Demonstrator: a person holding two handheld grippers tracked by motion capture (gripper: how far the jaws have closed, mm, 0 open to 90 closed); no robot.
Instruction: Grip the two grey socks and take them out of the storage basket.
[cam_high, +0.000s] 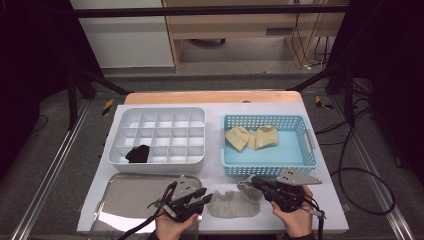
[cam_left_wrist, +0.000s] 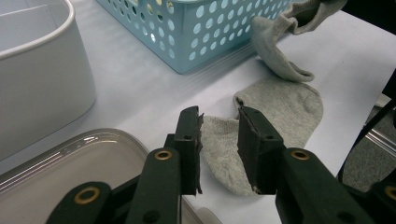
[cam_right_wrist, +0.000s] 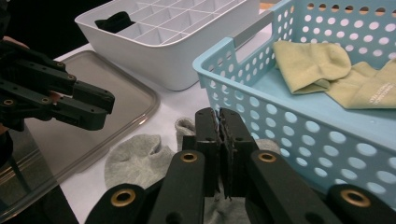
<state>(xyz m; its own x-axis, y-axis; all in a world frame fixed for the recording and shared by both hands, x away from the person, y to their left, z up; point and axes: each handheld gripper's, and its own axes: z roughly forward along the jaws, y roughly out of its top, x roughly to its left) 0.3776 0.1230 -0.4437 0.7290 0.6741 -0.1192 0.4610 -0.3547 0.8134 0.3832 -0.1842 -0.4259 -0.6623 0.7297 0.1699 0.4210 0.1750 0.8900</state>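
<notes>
Grey knit is what I am working: the grey sock lies flat on the white table at the near edge, between my two tools and just in front of the blue basket. From the high view, my left gripper sits at its left end, my right gripper at its right end, where a bit of the fabric rises toward the jaws. The sock's long axis runs left to right, from one tool to the other.

Along my left gripper the jaws stand parted, with the sock's near end lying on the table beyond the gap; neither pad presses on it. The far end curls upward toward the basket. A clear tray lies at my left.

Along my right gripper the jaws are pressed together, with what I judge to be a thin fold of sock between them. The left tool is nearer the loose end, so it should take that.
</notes>
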